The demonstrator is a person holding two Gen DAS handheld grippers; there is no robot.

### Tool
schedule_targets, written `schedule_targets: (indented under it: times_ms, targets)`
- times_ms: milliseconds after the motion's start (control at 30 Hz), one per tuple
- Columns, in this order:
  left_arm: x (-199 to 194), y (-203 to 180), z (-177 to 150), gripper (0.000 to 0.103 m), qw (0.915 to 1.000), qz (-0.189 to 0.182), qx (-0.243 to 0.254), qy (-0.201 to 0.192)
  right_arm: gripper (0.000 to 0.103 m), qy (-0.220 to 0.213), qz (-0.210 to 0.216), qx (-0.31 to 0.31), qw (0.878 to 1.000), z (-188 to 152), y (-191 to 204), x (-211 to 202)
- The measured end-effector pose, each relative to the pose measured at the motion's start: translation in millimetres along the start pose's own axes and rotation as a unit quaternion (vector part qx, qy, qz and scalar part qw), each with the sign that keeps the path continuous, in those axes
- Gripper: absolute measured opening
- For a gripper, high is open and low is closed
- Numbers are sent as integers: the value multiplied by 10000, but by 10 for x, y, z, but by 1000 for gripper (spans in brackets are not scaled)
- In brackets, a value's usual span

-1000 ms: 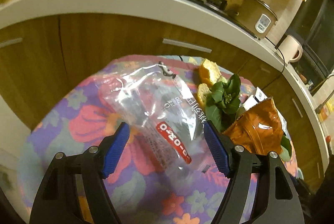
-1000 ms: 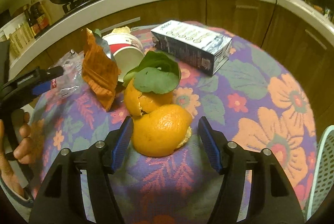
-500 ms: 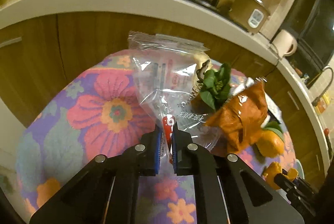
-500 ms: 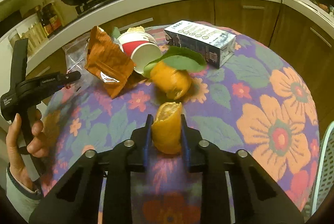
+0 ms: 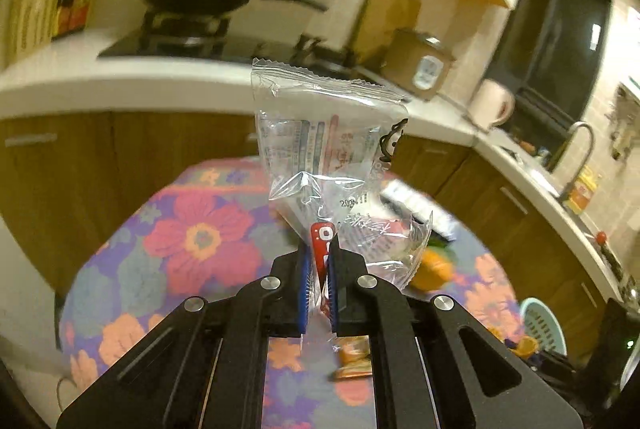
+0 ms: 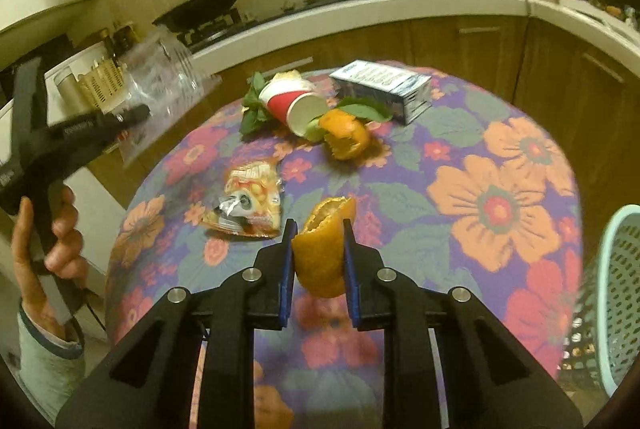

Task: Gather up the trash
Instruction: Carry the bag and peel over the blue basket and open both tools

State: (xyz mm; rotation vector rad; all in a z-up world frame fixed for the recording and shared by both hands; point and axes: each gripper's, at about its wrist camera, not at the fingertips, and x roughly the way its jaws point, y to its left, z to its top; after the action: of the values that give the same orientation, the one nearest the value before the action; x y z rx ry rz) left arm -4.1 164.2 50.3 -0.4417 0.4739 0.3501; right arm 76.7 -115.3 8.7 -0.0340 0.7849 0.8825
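Your left gripper (image 5: 319, 271) is clamped on the clear crinkly plastic wrapper (image 5: 328, 149), centre frame, off the table. Right gripper (image 6: 318, 253) pinches an orange peel piece (image 6: 322, 249), centre. Still left: red-white paper cup (image 6: 294, 105), blue-white carton (image 6: 382, 89), 2nd peel (image 6: 346, 135), orange snack packet (image 6: 248, 199). Mint perforated basket (image 6: 616, 293), right edge, prob. the bin.

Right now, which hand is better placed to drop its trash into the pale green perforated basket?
Right: the right gripper holds the orange peel piece with the pale green perforated basket close beside it.
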Motion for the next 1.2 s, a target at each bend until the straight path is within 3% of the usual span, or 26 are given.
schedule_targets:
  times_ms: [167,300,500,633,767,900,1167,1200]
  targets:
    - [-60,-644,23,5,9973,-580,460,-10,18,-315,-245,149,9991,-49,-254,-336]
    - [81,-1308,-108,5,9884,-1203,888,252,18,-577,-627,473,9952,-128,-657,-638]
    - [441,-2368,-481,5,9585,-2230,1590,792,18,-756,-1491,1223,9783,-384,-1489,-987]
    - [793,-3034,-846,5,9321,-2811,1856,1331,18,-752,-2029,1719,9611,-594,-2014,-1103]
    - [1116,-3444,-1191,5,9164,-2943,2064,1763,18,-712,-2342,2249,9431,-791,-2501,-1109]
    - [1432,-3671,-1542,5,9022,-2916,2260,2235,18,-638,-2434,2552,9336,-892,-2781,-1035]
    - [1806,-3818,-1855,6,8922,-2743,2426,2644,19,-425,-2409,2853,9267,-970,-3050,-839]
    - [1846,-3855,-1875,10,8902,-2756,2421,2700,21,-411,-2401,2868,9265,-965,-3055,-828]
